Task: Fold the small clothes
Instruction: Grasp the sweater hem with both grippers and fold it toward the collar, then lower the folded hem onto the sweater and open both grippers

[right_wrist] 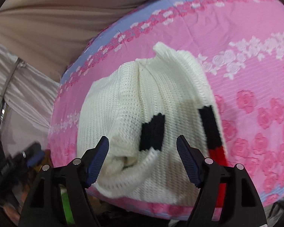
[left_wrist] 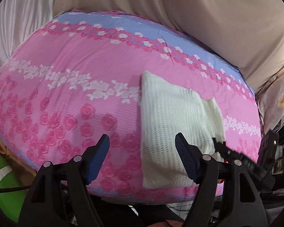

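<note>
A white knitted garment (left_wrist: 170, 124) lies folded on the right part of a pink rose-patterned cushion (left_wrist: 66, 71), near its front edge. My left gripper (left_wrist: 142, 138) hovers open over the cushion by the garment's left edge, with nothing between its fingers. In the right wrist view the garment (right_wrist: 123, 104) fills the middle, rumpled, with black patches (right_wrist: 153, 134) and a red stripe (right_wrist: 217, 155) on its near end. My right gripper (right_wrist: 143, 140) is open just above that near end, pads clear of the knit. The other gripper (left_wrist: 223, 147) shows blurred at the garment's right corner.
Beige cloth (left_wrist: 198, 19) hangs behind the cushion, and white satin fabric (left_wrist: 22, 19) is at the back left. A green object (left_wrist: 3, 179) sits below the cushion's front left. Dark clutter (left_wrist: 280, 151) lies off the right edge.
</note>
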Motion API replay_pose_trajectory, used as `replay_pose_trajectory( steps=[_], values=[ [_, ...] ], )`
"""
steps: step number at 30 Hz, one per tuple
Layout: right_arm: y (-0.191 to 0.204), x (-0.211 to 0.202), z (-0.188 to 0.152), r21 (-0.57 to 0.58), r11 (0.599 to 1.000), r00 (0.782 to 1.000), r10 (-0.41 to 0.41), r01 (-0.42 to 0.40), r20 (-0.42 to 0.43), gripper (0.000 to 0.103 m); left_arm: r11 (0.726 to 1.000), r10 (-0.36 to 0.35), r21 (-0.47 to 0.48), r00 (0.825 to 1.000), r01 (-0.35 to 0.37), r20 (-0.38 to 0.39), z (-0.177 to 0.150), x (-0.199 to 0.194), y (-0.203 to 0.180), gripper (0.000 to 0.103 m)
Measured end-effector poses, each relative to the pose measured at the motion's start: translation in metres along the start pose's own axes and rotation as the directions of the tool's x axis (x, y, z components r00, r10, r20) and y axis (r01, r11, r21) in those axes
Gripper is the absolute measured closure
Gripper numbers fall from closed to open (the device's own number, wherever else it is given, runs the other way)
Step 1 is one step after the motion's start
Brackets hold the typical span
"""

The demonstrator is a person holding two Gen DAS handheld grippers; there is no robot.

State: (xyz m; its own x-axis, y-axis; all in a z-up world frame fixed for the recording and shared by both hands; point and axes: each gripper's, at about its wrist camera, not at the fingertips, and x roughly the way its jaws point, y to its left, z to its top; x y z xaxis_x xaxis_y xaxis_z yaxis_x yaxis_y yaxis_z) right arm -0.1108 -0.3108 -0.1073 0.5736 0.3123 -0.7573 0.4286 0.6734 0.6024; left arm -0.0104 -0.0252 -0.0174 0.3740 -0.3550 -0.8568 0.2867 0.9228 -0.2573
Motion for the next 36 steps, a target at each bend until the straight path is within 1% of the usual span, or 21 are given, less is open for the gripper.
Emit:
replay_pose_trajectory(
  steps=[3,8,9,11,15,17,20,21,22,23,24,26,27,28,29,30,31,32,33,34,36],
  values=[
    [0.004,0.019,0.007,0.05,0.999,0.999,-0.009,0.012,-0.053,0.031,1.0,0.015,-0.004,1.0,-0.015,-0.012,-0.006,0.001,0.009,0.033],
    [0.034,0.047,0.015,-0.04,0.995,0.988,-0.098,0.094,-0.12,0.031,1.0,0.017,-0.023,1.0,-0.018,-0.019,-0.004,0.001,0.022,0.033],
    [0.042,0.048,0.017,-0.072,0.99,0.985,-0.132,0.124,-0.112,0.031,1.0,0.02,-0.024,1.0,-0.021,-0.017,-0.003,0.001,0.023,0.033],
    [0.058,0.039,0.019,-0.16,0.965,0.974,-0.22,0.21,-0.046,0.031,0.999,0.025,-0.026,1.0,-0.025,-0.017,-0.002,0.001,0.025,0.033],
    [0.075,0.022,0.019,-0.269,0.931,0.968,-0.248,0.246,0.025,0.03,0.999,0.023,-0.035,0.999,-0.024,-0.032,-0.002,0.006,0.03,0.033],
    [0.073,0.024,0.02,-0.289,0.927,0.97,-0.244,0.239,0.019,0.028,0.999,0.027,-0.033,0.999,-0.029,-0.044,-0.003,0.01,0.032,0.033],
    [0.059,0.048,0.015,-0.279,0.944,0.975,-0.207,0.178,-0.08,0.03,0.999,0.022,-0.04,0.998,-0.024,-0.058,-0.003,0.014,0.034,0.033],
    [0.051,0.061,0.013,-0.258,0.954,0.974,-0.189,0.151,-0.128,0.056,0.999,0.019,-0.04,0.998,-0.021,-0.059,-0.002,0.015,0.035,0.033],
    [0.047,0.064,0.011,-0.226,0.966,0.974,-0.163,0.126,-0.155,0.076,0.999,0.02,-0.039,0.998,-0.022,-0.058,-0.002,0.015,0.035,0.033],
    [0.046,0.059,0.011,-0.178,0.98,0.98,-0.113,0.084,-0.164,0.079,0.999,0.023,-0.037,0.998,-0.025,-0.056,-0.001,0.015,0.036,0.033],
    [0.051,0.045,0.015,-0.131,0.991,0.988,-0.014,-0.006,-0.151,0.083,0.999,0.024,-0.036,0.998,-0.026,-0.054,0.0,0.015,0.037,0.033],
    [0.064,0.009,0.024,-0.101,0.986,0.989,0.124,-0.131,-0.077,0.084,0.999,0.03,-0.038,0.998,-0.031,-0.047,0.003,0.013,0.039,0.033],
    [0.069,-0.016,0.029,-0.099,0.981,0.986,0.164,-0.166,-0.026,0.084,0.999,0.029,-0.038,0.999,-0.031,-0.046,0.004,0.014,0.039,0.033],
    [0.069,-0.032,0.031,-0.103,0.98,0.985,0.173,-0.171,0.006,0.084,0.999,0.028,-0.036,0.998,-0.03,-0.049,0.004,0.015,0.039,0.033],
    [0.065,-0.042,0.031,-0.113,0.982,0.988,0.153,-0.148,0.029,0.084,0.999,0.029,-0.032,0.998,-0.03,-0.055,0.004,0.018,0.038,0.033],
    [0.057,-0.043,0.027,-0.148,0.987,0.997,0.074,-0.067,0.038,0.081,0.999,0.026,-0.029,0.998,-0.028,-0.06,0.004,0.02,0.036,0.033],
    [0.046,-0.032,0.021,-0.198,0.98,0.999,-0.027,0.03,0.017,0.073,0.999,0.021,-0.025,0.997,-0.023,-0.068,0.004,0.023,0.034,0.033],
    [0.031,-0.012,0.012,-0.244,0.963,0.991,-0.13,0.118,-0.034,0.072,1.0,0.016,-0.02,0.997,-0.018,-0.076,0.004,0.026,0.032,0.033],
    [0.012,0.012,-0.001,-0.272,0.934,0.961,-0.264,0.232,-0.087,0.072,1.0,0.009,-0.012,0.996,-0.01,-0.089,0.003,0.03,0.028,0.033],
    [-0.004,0.021,-0.009,-0.257,0.931,0.949,-0.295,0.259,-0.112,0.071,1.0,0.004,-0.003,0.995,-0.004,-0.098,0.003,0.032,0.024,0.033],
    [-0.011,0.004,-0.013,-0.155,0.968,0.978,-0.205,0.196,-0.043,0.066,1.0,0.009,0.023,0.995,-0.007,-0.096,0.003,0.032,0.016,0.033]
  ],
)
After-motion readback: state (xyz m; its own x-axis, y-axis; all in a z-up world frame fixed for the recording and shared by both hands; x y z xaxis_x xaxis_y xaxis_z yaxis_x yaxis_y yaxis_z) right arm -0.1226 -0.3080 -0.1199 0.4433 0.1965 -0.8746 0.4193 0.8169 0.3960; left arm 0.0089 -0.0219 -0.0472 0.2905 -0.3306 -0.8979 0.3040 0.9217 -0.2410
